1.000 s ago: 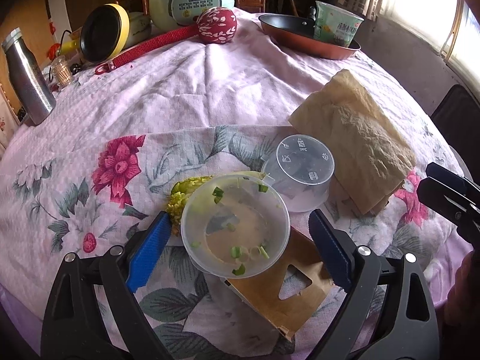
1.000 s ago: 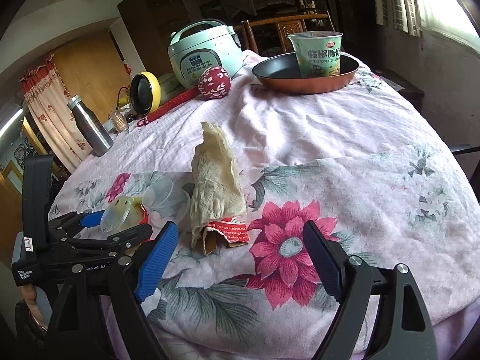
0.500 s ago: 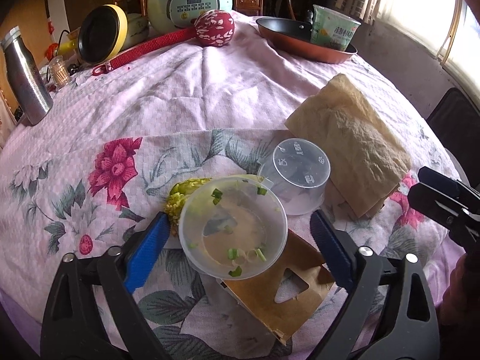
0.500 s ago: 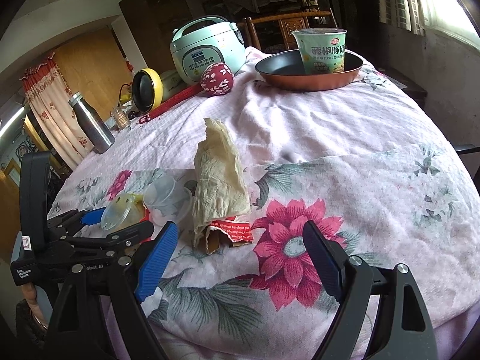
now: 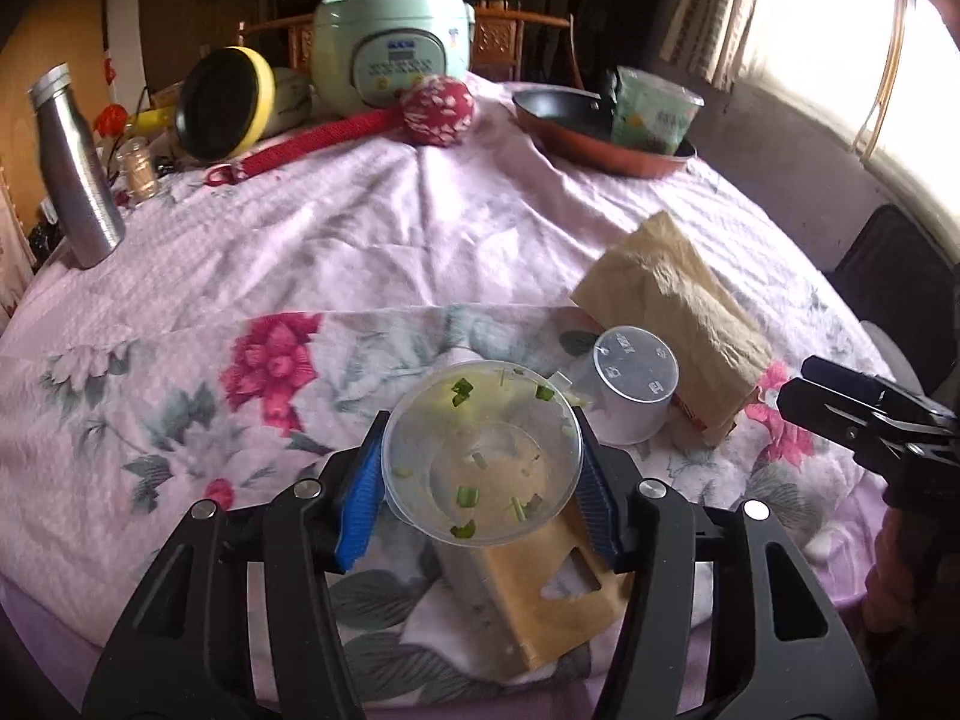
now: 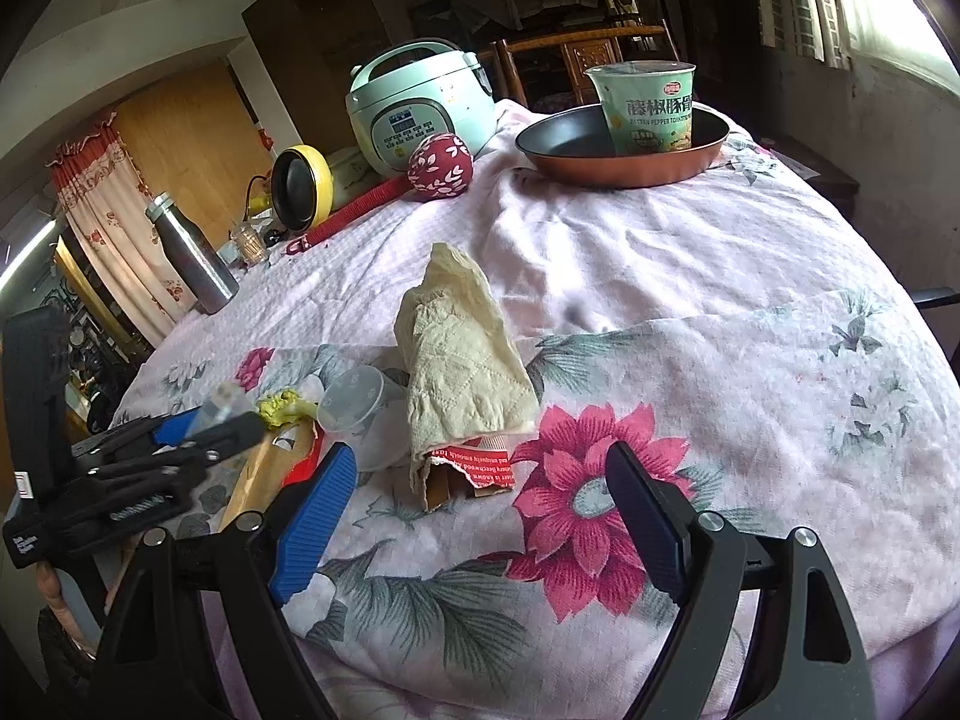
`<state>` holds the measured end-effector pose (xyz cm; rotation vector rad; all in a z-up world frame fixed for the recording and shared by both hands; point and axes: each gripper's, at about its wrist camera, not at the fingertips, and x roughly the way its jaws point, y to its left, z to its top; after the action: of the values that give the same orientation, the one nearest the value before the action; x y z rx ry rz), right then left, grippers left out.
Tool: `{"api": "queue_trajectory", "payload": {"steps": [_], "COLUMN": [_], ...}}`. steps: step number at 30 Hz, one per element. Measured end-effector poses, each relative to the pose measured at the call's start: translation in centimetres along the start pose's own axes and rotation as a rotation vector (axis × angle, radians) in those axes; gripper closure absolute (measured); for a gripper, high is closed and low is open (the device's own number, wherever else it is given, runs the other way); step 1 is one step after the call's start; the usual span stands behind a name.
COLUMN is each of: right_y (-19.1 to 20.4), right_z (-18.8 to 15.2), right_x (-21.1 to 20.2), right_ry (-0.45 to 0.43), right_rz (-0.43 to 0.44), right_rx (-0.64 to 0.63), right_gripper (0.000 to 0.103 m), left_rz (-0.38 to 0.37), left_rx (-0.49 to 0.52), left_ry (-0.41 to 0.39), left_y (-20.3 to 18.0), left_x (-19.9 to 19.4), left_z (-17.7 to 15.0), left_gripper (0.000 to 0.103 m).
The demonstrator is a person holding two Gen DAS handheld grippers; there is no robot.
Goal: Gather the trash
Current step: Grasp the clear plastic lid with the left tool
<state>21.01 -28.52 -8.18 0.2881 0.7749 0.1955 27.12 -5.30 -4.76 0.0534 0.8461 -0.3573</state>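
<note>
My left gripper (image 5: 480,480) is shut on a clear plastic bowl (image 5: 483,456) with green onion bits, its blue pads pressing both sides of the rim. A brown cardboard piece (image 5: 540,600) lies under it. A small clear cup (image 5: 633,390) lies on its side to the right, beside a crumpled beige paper towel (image 5: 672,312) over a red wrapper. My right gripper (image 6: 480,510) is open and empty, just in front of the paper towel (image 6: 462,360). The cup (image 6: 360,414) and a yellow-green scrap (image 6: 282,408) lie left of it.
At the table's far side stand a green rice cooker (image 5: 393,39), a copper pan (image 5: 600,126) holding a noodle cup (image 6: 648,105), a red massage hammer (image 5: 438,108), a yellow appliance (image 5: 225,102) and a steel bottle (image 5: 75,168). The floral cloth (image 6: 690,300) covers the table.
My left gripper has closed from wide open onto the plastic bowl and lifted it off the yellow-green scrap. My right gripper has moved slightly closer to the paper towel.
</note>
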Motion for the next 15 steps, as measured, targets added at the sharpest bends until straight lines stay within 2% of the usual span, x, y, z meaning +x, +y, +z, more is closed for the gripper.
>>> {"api": "queue_trajectory", "payload": {"steps": [4,9,12,15], "right_y": [-0.1,0.4,0.5,0.2], "right_z": [0.0,0.1,0.3,0.8], "right_x": [0.1,0.5,0.9,1.9], "right_ry": [0.011,0.014,0.014,0.042], "right_rz": [0.027,0.010,0.016,0.036], "right_rx": [0.010,-0.014,-0.006,0.022], "right_gripper": [0.019,0.019,0.019,0.019], "left_rz": [-0.005,-0.053,-0.072,-0.055], "left_rx": [-0.042,-0.108,-0.120,-0.111], "left_ry": [-0.025,0.001,0.011,0.006], "left_y": [2.5,4.7,5.3,5.7], "left_x": [-1.7,-2.4,-3.1,-4.5], "left_z": [-1.3,-2.2,-2.5,-3.3], "left_gripper": [0.047,0.047,0.047,0.047]}}
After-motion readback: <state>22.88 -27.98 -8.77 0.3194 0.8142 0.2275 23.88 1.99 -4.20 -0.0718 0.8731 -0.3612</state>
